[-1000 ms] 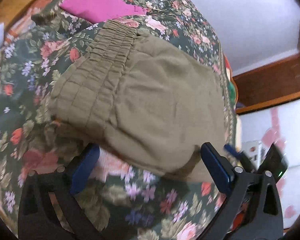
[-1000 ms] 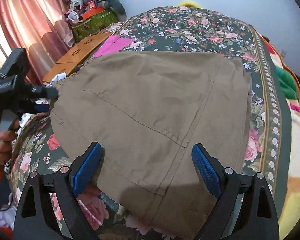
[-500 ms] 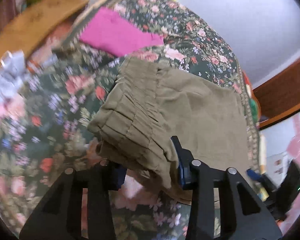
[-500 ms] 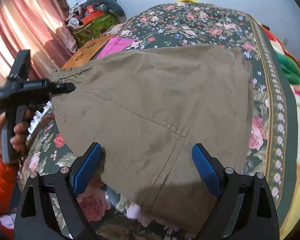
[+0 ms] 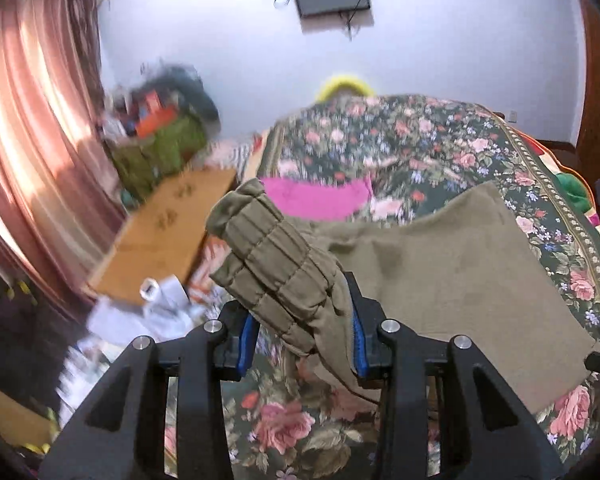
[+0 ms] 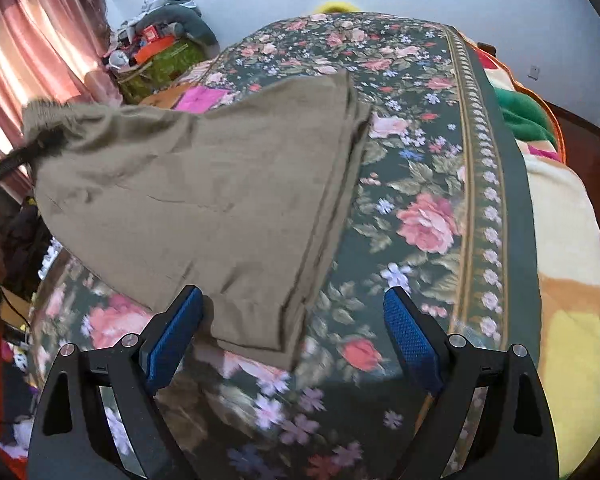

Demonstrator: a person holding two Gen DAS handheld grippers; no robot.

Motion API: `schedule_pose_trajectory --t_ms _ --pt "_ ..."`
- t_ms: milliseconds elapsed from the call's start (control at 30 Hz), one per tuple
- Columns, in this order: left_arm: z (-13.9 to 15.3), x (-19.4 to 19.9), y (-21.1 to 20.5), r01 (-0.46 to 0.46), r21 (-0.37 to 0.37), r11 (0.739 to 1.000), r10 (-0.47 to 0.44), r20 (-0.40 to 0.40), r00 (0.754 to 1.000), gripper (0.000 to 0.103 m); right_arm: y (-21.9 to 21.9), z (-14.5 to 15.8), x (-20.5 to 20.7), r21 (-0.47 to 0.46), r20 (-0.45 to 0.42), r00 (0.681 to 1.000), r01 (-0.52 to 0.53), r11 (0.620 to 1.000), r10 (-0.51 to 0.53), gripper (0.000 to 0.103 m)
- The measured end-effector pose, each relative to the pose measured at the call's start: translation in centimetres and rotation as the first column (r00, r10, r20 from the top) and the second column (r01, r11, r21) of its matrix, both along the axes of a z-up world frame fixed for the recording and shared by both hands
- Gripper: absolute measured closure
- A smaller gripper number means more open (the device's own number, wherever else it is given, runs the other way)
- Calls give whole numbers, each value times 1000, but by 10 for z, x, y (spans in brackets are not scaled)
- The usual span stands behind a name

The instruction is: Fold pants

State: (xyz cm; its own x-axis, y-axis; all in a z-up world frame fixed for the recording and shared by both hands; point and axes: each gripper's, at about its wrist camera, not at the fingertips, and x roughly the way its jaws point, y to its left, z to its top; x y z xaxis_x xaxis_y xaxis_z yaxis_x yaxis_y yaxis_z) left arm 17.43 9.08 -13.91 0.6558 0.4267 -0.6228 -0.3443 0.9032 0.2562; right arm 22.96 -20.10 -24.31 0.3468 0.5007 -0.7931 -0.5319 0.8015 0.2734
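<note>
Floral quilted bedspread (image 6: pixel 428 216) supports olive woven pants (image 6: pixel 204 200), lying toward 10 o'clock. Left gripper (image 5: pixel 302 334) pinches the ribbed elastic waistband (image 5: pixel 268 256), lifted off the bed. Right gripper (image 6: pixel 292 336) stands spread, straddling the hem corner.

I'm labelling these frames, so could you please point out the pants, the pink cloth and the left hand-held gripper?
pants (image 6: pixel 204 200): right wrist view, middle of the lifted fabric.
pink cloth (image 5: pixel 316 200): left wrist view, its centre.
left hand-held gripper (image 5: pixel 302 336): left wrist view, between the fingertips, shut on the waistband.
</note>
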Motion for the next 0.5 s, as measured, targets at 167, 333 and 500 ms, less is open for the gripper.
schedule_pose_trajectory --t_ms 167,333,500 --pt "15 7 -36 92 40 995 -93 29 995 68 -6 -7 1 30 -34 999 13 999 -12 14" --pt "36 19 -64 243 -94 965 -239 56 969 75 -4 -7 -2 28 -20 1000 14 999 -13 14" --pt "41 39 -87 345 -254 904 -343 53 938 77 -6 -7 -4 35 -13 1000 17 999 -17 14"
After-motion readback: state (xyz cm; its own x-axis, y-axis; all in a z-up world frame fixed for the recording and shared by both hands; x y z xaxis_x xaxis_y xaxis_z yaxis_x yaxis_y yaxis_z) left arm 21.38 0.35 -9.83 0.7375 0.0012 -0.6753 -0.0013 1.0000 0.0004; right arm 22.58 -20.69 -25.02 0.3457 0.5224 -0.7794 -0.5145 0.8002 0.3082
